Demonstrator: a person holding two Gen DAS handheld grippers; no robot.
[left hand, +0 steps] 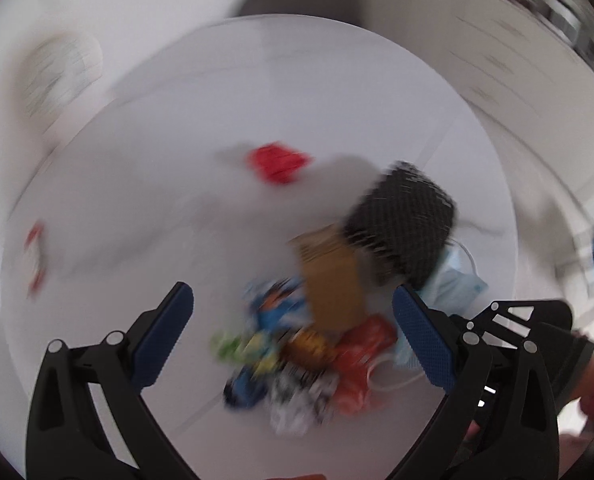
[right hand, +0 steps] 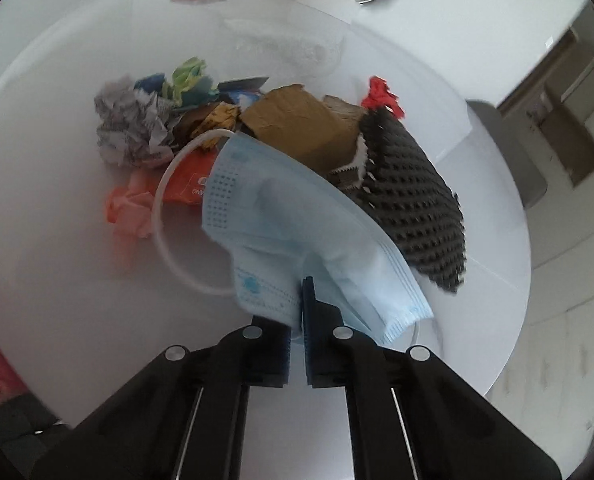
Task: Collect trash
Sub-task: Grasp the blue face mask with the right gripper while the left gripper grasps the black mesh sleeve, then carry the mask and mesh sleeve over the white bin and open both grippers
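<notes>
Left wrist view: left gripper (left hand: 293, 332), jaws wide apart and empty, hangs over the trash pile (left hand: 297, 360) on the round white table (left hand: 137, 184); the blur suggests motion, so a hasty closing risks scattering wrappers rather than catching one. Right wrist view: right gripper (right hand: 295, 320) is clamped on the edge of a pale blue face mask (right hand: 297, 232) (pleated, limp, white ear loop dangling) beside the cardboard (right hand: 297, 124) and black mesh piece (right hand: 413, 200); the shallow pinch could slip, or the loop could snag neighbouring litter.
</notes>
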